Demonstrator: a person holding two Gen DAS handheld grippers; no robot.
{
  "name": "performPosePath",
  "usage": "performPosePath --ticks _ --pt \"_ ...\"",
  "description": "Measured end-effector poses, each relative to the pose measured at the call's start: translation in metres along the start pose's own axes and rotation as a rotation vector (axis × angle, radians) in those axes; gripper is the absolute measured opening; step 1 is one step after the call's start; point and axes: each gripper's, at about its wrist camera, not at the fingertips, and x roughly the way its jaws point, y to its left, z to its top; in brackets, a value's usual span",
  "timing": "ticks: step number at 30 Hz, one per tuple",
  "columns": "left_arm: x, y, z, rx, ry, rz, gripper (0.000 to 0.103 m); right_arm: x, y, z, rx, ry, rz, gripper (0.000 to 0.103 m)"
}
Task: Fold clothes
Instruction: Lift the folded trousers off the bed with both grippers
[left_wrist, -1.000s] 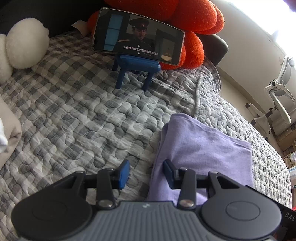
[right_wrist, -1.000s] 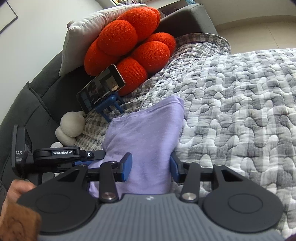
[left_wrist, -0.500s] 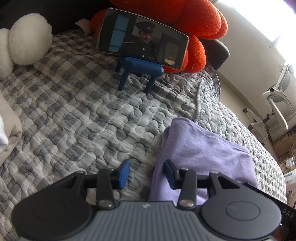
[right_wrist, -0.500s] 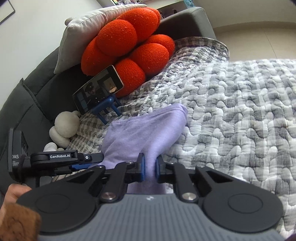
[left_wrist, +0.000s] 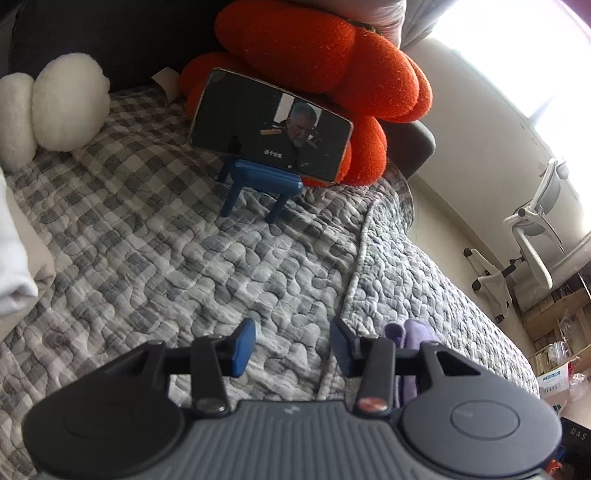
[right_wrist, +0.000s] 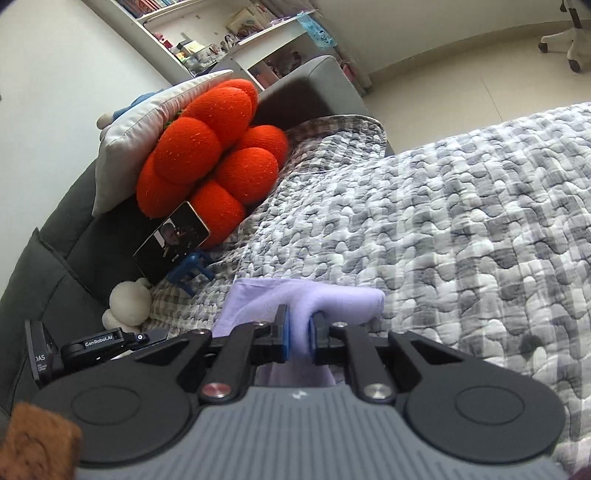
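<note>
Right gripper (right_wrist: 300, 334): blue pads clamped together on a bunched fold of the soft lilac folded garment (right_wrist: 332, 301). The cloth rises between the pads and spreads ahead of and to both sides of the fingers, over the grey-and-white checked quilted bedspread (right_wrist: 461, 229).

Left gripper (left_wrist: 291, 349): jaws apart, nothing between them, only bedspread (left_wrist: 184, 266) under the gap. A small bit of the lilac garment (left_wrist: 413, 328) shows just right of its right finger.

Far ahead of the left gripper: black smartphone with lit screen (left_wrist: 271, 127) on a small blue plastic stand (left_wrist: 258, 184), leaning against an orange lobed plush cushion (left_wrist: 314, 48). White fluffy plush toy (left_wrist: 55, 103) ahead-left.
</note>
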Motion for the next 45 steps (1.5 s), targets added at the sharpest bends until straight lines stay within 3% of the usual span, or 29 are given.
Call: performPosePath --ticks 3,5,10,13,22,31,39,41,42,45 --pt "0.0 -0.011 -0.003 0.044 0.004 -0.026 0.046 0.009 -0.01 -0.005 -0.007 0.035 -0.066 0.013" --pt "0.0 -0.018 -0.005 0.075 0.012 -0.036 0.046 0.007 -0.013 -0.007 -0.001 0.031 -0.064 0.013" --pt "0.005 -0.029 -0.011 0.107 0.049 -0.07 0.059 0.006 -0.006 -0.009 -0.079 0.021 -0.076 0.013" --pt "0.011 -0.034 -0.014 0.098 0.078 -0.104 0.061 0.017 -0.004 -0.015 -0.115 0.054 -0.086 0.02" --pt "0.033 -0.047 -0.02 0.099 0.163 -0.167 0.075 0.031 -0.003 -0.019 -0.138 0.058 -0.108 0.021" --pt "0.049 -0.062 -0.03 0.09 0.231 -0.257 0.083 0.03 -0.016 -0.016 -0.056 0.051 -0.064 0.022" --pt "0.06 -0.079 -0.039 0.151 0.265 -0.207 0.084 0.035 -0.016 -0.017 -0.064 0.051 -0.044 0.03" --pt "0.06 -0.081 -0.04 0.161 0.261 -0.208 0.082 0.035 -0.02 -0.016 -0.042 0.048 -0.031 0.031" --pt "0.06 -0.082 -0.04 0.167 0.259 -0.208 0.074 0.036 -0.022 -0.015 -0.032 0.046 -0.025 0.032" --pt "0.06 -0.079 -0.04 0.148 0.249 -0.213 0.032 0.039 -0.023 -0.013 -0.026 0.046 -0.018 0.034"
